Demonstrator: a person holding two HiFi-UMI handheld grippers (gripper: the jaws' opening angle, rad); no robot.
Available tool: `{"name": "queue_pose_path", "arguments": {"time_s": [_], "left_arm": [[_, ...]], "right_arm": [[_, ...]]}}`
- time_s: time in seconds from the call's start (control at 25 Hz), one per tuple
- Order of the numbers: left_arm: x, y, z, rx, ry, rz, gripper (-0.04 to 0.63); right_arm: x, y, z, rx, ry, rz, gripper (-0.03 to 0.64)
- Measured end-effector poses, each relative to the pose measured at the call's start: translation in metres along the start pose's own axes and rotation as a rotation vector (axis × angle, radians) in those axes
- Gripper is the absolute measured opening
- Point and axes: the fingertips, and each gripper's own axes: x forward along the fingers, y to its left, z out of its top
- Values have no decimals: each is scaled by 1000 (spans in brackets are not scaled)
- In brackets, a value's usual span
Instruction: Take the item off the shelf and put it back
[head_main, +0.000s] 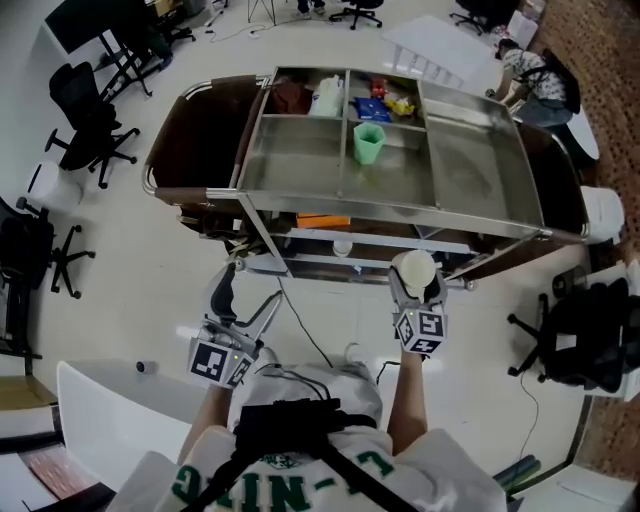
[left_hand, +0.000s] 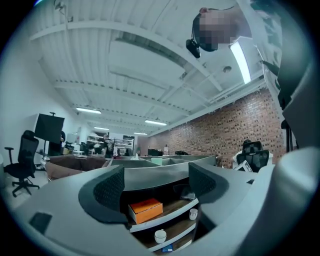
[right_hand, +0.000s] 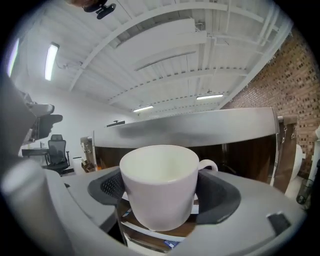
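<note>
My right gripper (head_main: 416, 283) is shut on a white mug (right_hand: 160, 182), held upright between its two dark pads, its handle pointing right. In the head view the white mug (head_main: 414, 270) hangs in front of the metal shelf cart (head_main: 300, 160), just off its lower shelves. My left gripper (head_main: 250, 300) is open and empty, held low to the left of the cart. Through its jaws the left gripper view shows an orange box (left_hand: 146, 210) on a wooden shelf, a small white cup (left_hand: 193, 214) beside it and another white cup (left_hand: 160, 236) one shelf lower.
The cart's top tray holds a green cup (head_main: 368, 142), a white jug (head_main: 327, 98) and packets (head_main: 390, 98). Black office chairs (head_main: 90, 125) stand left, another chair (head_main: 580, 340) right. A white table corner (head_main: 110, 420) lies at my lower left. A cable runs across the floor.
</note>
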Motion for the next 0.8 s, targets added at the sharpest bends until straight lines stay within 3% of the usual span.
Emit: {"name": "queue_pose_path", "arguments": {"time_s": [0.32, 0.48, 0.8], "left_arm": [[-1, 0, 1, -16, -25, -41, 376], [-7, 6, -16, 33, -26, -50, 376], [-10, -3, -19, 18, -36, -79, 376]], "right_arm": [[-53, 36, 30, -2, -27, 56, 437], [-76, 52, 39, -3, -25, 72, 439], [-93, 82, 59, -10, -43, 113, 439]]}}
